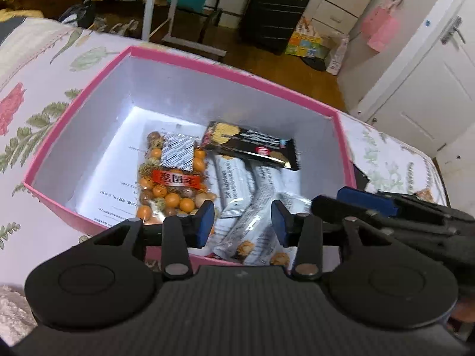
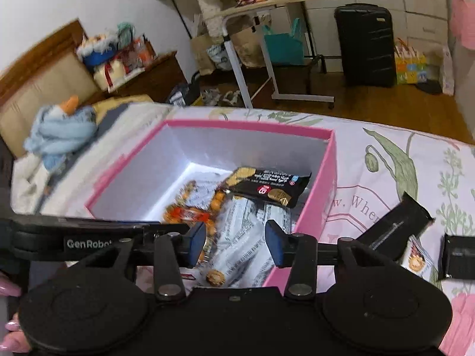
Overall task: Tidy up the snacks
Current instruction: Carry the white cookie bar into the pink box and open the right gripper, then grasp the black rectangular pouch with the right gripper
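Note:
A pink box (image 1: pixel 89 83) with a white inside sits on a floral bedspread; it also shows in the right wrist view (image 2: pixel 326 166). Inside lie a clear bag of orange round snacks (image 1: pixel 169 184), several white snack packets (image 1: pixel 246 184) and a black snack packet (image 1: pixel 252 145) on top, also seen from the right (image 2: pixel 267 184). My left gripper (image 1: pixel 243 222) is open and empty over the box's near edge. My right gripper (image 2: pixel 236 237) is open and empty over the box's near right side. More black packets (image 2: pixel 394 225) and a white packet (image 2: pixel 417 259) lie on the bedspread to the right.
The right gripper (image 1: pixel 386 207) shows in the left view beside the box. A black suitcase (image 2: pixel 365 44), a white-legged side table (image 2: pixel 267 9) and bags stand on the wooden floor beyond the bed. A blue plush toy (image 2: pixel 59 130) lies near the headboard.

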A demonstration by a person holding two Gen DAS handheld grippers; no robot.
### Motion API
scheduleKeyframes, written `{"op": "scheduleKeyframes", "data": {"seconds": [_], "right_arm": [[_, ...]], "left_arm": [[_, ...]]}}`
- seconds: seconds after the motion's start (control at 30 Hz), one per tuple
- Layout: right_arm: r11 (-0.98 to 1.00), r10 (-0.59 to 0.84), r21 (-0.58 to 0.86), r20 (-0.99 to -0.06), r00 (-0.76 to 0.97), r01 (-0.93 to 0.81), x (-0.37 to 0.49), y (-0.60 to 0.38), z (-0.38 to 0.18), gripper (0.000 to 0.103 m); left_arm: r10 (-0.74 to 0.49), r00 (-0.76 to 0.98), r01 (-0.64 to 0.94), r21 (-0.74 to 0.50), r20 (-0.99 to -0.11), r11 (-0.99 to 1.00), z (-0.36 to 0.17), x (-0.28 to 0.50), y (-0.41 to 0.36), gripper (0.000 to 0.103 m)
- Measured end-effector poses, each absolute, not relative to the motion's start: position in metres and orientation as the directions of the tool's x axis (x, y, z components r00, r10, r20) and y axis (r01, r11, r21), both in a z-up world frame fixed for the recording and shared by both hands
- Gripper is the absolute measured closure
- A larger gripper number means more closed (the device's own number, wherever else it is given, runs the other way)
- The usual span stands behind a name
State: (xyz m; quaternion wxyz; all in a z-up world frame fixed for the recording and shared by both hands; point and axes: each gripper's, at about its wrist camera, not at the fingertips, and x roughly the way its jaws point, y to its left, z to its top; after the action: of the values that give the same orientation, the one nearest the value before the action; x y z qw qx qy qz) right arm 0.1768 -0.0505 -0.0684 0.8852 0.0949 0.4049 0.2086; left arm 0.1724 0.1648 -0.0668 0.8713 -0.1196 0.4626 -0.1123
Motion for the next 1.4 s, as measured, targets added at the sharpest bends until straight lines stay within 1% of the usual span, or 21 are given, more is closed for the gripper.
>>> {"op": "scheduleKeyframes", "data": {"seconds": [0.07, 0.1, 0.13, 0.17, 0.3, 0.43, 0.57, 0.67, 0.8, 0.87, 0.97, 1.1, 1.2, 1.23, 1.3, 1.4], "right_arm": [[0.889, 0.456, 0.361, -0.655, 0.603, -0.280, 0.168, -0.065, -0.053, 0.053], [0.884, 0.464, 0.373, -0.641, 0.611, -0.280, 0.163, -0.072, -0.045, 0.053], [0.880, 0.471, 0.383, -0.631, 0.616, -0.281, 0.158, -0.080, -0.037, 0.052], [0.878, 0.473, 0.389, -0.623, 0.624, -0.277, 0.153, -0.088, -0.031, 0.051], [0.896, 0.433, 0.371, -0.600, 0.673, -0.245, 0.126, -0.126, -0.009, 0.050], [0.921, 0.367, 0.342, -0.609, 0.703, -0.185, 0.109, -0.161, 0.001, 0.049], [0.943, 0.306, 0.304, -0.626, 0.717, -0.136, 0.097, -0.192, 0.002, 0.045], [0.959, 0.250, 0.266, -0.648, 0.719, -0.093, 0.096, -0.213, -0.004, 0.043], [0.964, 0.190, 0.264, -0.664, 0.723, -0.011, 0.102, -0.250, -0.017, 0.039], [0.961, 0.169, 0.274, -0.670, 0.723, 0.029, 0.107, -0.271, -0.024, 0.038], [0.946, 0.168, 0.312, -0.703, 0.691, 0.087, 0.125, -0.303, -0.040, 0.038], [0.933, 0.197, 0.344, -0.735, 0.648, 0.108, 0.143, -0.323, -0.065, 0.038], [0.943, 0.198, 0.321, -0.753, 0.628, 0.087, 0.156, -0.323, -0.085, 0.038], [0.950, 0.185, 0.302, -0.757, 0.627, 0.085, 0.160, -0.321, -0.092, 0.038], [0.961, 0.170, 0.269, -0.763, 0.624, 0.067, 0.166, -0.321, -0.105, 0.043], [0.970, 0.165, 0.239, -0.769, 0.617, 0.038, 0.177, -0.319, -0.122, 0.060]], "left_arm": [[-0.300, 0.553, 0.111, -0.289, -0.777, 0.951, -0.056, 0.166, 0.160, 0.062], [-0.310, 0.557, 0.135, -0.284, -0.771, 0.949, -0.048, 0.162, 0.157, 0.060], [-0.322, 0.557, 0.157, -0.284, -0.765, 0.946, -0.042, 0.158, 0.154, 0.053], [-0.331, 0.556, 0.178, -0.280, -0.762, 0.943, -0.035, 0.153, 0.150, 0.051], [-0.342, 0.569, 0.287, -0.209, -0.748, 0.935, -0.009, 0.134, 0.122, 0.046], [-0.393, 0.543, 0.386, -0.196, -0.742, 0.901, 0.006, 0.122, 0.092, 0.045], [-0.441, 0.508, 0.462, -0.198, -0.740, 0.864, 0.011, 0.117, 0.059, 0.043], [-0.454, 0.488, 0.493, -0.194, -0.745, 0.848, 0.007, 0.116, 0.033, 0.043], [-0.448, 0.477, 0.505, -0.181, -0.756, 0.844, -0.005, 0.124, -0.002, 0.043], [-0.451, 0.466, 0.498, -0.196, -0.761, 0.845, -0.012, 0.131, -0.019, 0.043], [-0.463, 0.466, 0.488, -0.218, -0.754, 0.845, -0.026, 0.144, -0.042, 0.043], [-0.440, 0.496, 0.460, -0.203, -0.749, 0.864, -0.052, 0.161, -0.077, 0.043], [-0.458, 0.476, 0.442, -0.246, -0.751, 0.863, -0.075, 0.177, -0.096, 0.045], [-0.474, 0.460, 0.429, -0.280, -0.751, 0.859, -0.083, 0.184, -0.101, 0.045], [-0.486, 0.449, 0.401, -0.317, -0.750, 0.860, -0.098, 0.199, -0.112, 0.045], [-0.469, 0.454, 0.376, -0.315, -0.757, 0.871, -0.116, 0.216, -0.122, 0.045]]}}
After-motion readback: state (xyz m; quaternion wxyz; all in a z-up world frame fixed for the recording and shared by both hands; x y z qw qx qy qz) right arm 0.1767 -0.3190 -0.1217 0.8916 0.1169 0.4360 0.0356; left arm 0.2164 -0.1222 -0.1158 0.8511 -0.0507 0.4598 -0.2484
